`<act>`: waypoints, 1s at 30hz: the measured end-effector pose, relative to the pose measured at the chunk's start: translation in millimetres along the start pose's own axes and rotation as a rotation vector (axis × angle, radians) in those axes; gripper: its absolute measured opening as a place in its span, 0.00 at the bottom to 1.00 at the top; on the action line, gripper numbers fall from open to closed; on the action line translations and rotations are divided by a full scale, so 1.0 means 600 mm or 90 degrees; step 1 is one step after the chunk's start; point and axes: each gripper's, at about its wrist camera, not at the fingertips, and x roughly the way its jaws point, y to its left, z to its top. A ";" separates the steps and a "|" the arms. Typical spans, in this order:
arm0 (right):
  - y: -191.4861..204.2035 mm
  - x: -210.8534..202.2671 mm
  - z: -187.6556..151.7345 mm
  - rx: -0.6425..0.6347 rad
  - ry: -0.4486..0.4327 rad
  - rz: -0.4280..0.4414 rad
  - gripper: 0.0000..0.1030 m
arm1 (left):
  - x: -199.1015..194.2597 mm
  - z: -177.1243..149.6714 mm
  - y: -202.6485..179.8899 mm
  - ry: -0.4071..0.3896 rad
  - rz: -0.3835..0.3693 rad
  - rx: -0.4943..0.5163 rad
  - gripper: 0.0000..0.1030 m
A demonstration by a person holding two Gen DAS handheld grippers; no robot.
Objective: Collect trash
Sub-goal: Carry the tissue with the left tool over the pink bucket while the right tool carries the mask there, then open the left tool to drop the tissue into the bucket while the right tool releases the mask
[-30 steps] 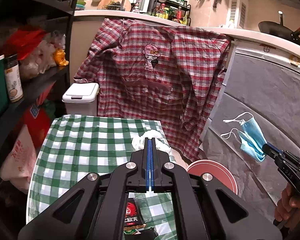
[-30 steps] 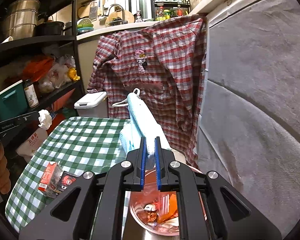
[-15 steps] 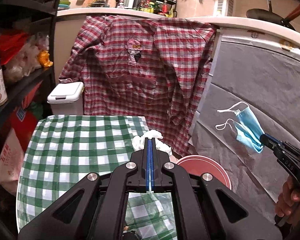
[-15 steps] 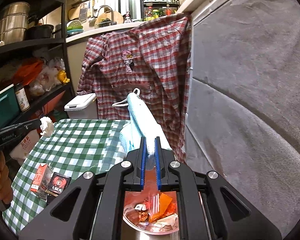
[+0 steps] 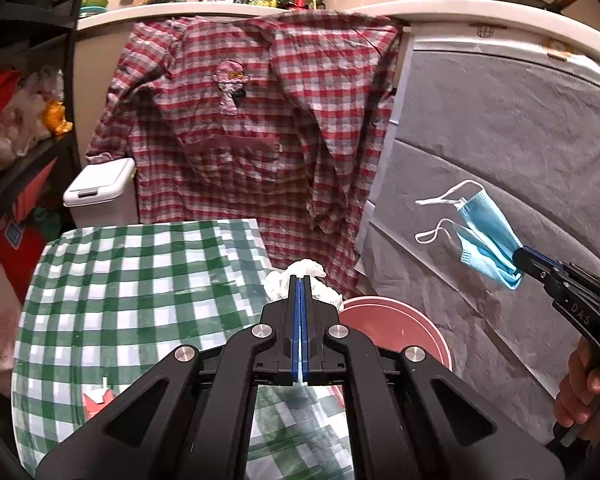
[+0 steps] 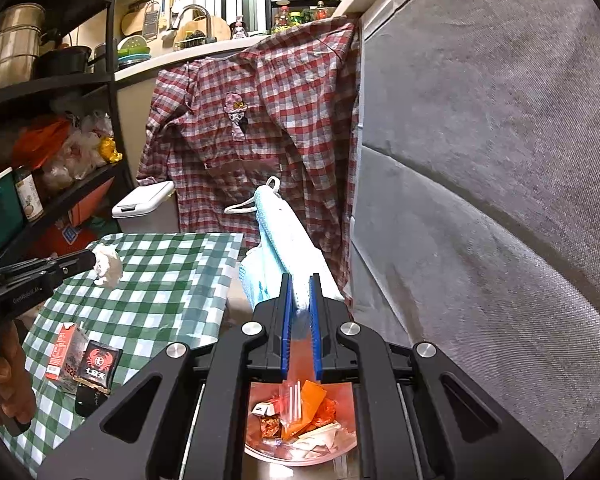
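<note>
While my right hand-held gripper (image 6: pixel 300 296) pinches the crumpled blue face mask (image 6: pixel 284 240) and my left hand-held gripper (image 5: pixel 301 300) clamps the white tissue wad (image 5: pixel 300 276), I should centre each over the round red trash bowl (image 6: pixel 340 392) off the worktop's edge before releasing.

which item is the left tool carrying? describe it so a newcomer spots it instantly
Start at the green-checked tablecloth. Above its right part, near the red bin, the left tool is shut on a crumpled white tissue. Unlike the blue face mask in the right tool, it is a small white wad with no ear loops.

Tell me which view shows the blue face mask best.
The left wrist view: the blue face mask hangs side-on from the right gripper, with both ear loops visible. The right wrist view shows it foreshortened between its own fingers.
</note>
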 end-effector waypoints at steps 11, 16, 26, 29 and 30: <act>-0.018 0.014 -0.003 0.009 0.008 -0.014 0.08 | 0.049 -0.007 -0.052 0.028 -0.037 0.029 0.00; -0.024 0.022 -0.001 0.010 0.013 -0.016 0.08 | 0.069 -0.015 -0.078 0.040 -0.054 0.049 0.00; -0.036 0.047 -0.005 0.025 0.042 -0.022 0.20 | 0.101 -0.017 -0.106 0.079 -0.102 0.058 0.04; -0.038 0.051 -0.005 0.028 0.043 -0.022 0.21 | 0.102 -0.016 -0.106 0.072 -0.095 0.057 0.15; -0.038 0.051 -0.005 0.028 0.042 -0.023 0.21 | 0.102 -0.016 -0.103 0.072 -0.096 0.054 0.15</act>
